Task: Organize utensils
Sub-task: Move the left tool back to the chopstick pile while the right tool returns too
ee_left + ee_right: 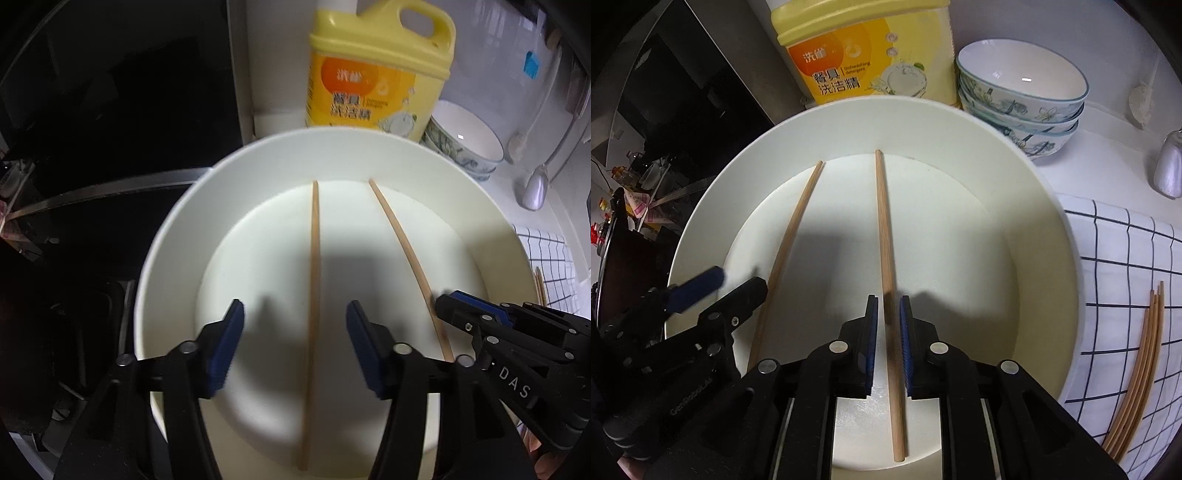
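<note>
Beneath both claws sits a wide white bowl (pixel 173 229) with two wooden chopsticks lying on its floor, apart and roughly parallel. Left claw (pixel 295 314) hangs over the bowl, released, jaws spread wide; one chopstick (pixel 314 277) runs straight down the gap between its blue pads (pixel 231 343), touching neither. Right claw (pixel 886 314) just beside it, jaws narrow; the other chopstick (pixel 886 236) passes between its pads with a slim gap visible on each side, so not clenched. In the left wrist view that second chopstick (pixel 402 240) lies right of the left claw, with the right claw's tip at its near end.

Ahead of the claws, past the bowl's far rim: yellow dish-soap jug (pixel 864 55), and right of it a stack of flower-patterned bowls (pixel 1023 92). Right of the right claw, a white grid-checked cloth (pixel 1126 258) on the tabletop, carrying a loose bundle of more chopsticks (pixel 1141 369). Farther right, a small silvery object (pixel 1169 166), too blurred to identify. Left of the claws, dark surroundings.
</note>
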A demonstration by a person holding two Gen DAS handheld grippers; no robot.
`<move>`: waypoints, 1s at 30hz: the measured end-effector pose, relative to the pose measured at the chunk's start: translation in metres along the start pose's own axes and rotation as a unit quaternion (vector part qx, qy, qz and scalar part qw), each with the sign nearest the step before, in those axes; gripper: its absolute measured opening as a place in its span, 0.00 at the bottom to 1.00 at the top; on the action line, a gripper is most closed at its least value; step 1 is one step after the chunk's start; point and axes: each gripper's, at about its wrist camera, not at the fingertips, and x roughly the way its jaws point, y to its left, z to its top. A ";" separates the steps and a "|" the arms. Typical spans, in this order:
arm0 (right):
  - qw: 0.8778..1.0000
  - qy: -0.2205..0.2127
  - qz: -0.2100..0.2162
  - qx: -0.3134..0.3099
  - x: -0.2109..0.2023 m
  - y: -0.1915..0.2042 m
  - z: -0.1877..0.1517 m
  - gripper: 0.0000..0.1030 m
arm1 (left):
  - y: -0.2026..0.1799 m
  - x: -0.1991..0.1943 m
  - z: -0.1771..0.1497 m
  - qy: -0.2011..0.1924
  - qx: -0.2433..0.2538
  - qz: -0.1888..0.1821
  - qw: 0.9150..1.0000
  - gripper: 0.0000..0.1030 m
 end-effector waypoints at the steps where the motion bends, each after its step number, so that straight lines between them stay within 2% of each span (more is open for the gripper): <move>1: 1.000 -0.004 -0.001 0.000 -0.003 0.000 0.000 0.15 | 0.001 -0.002 0.000 -0.003 -0.001 0.002 1.000 0.58; 3: 1.000 -0.012 -0.002 0.001 -0.009 -0.001 0.000 0.17 | 0.003 -0.007 0.000 -0.007 -0.004 0.008 1.000 0.60; 5: 1.000 -0.020 -0.007 0.001 -0.017 -0.002 0.000 0.24 | 0.006 -0.012 0.000 -0.013 -0.009 0.014 1.000 0.70; 8: 0.999 -0.029 -0.015 -0.001 -0.025 -0.001 -0.003 0.28 | 0.010 -0.020 -0.002 -0.017 -0.015 0.020 1.000 0.77; 10: 0.999 -0.034 -0.018 -0.002 -0.030 0.000 -0.006 0.29 | 0.012 -0.024 -0.004 -0.016 -0.014 0.022 1.000 0.77; 13: 0.999 -0.041 -0.021 -0.002 -0.038 0.002 -0.011 0.38 | 0.014 -0.030 -0.007 -0.015 -0.010 0.028 0.999 0.80; 18: 0.998 -0.051 -0.023 0.004 -0.051 0.004 -0.012 0.46 | 0.019 -0.044 -0.013 -0.018 -0.006 0.029 0.999 0.84; 26: 0.995 -0.081 -0.056 0.023 -0.089 0.003 -0.042 0.60 | 0.022 -0.067 -0.021 -0.026 0.011 0.034 0.999 0.90; 30: 0.993 -0.093 -0.067 0.035 -0.107 0.003 -0.053 0.63 | 0.022 -0.082 -0.026 -0.037 0.021 0.032 0.999 0.92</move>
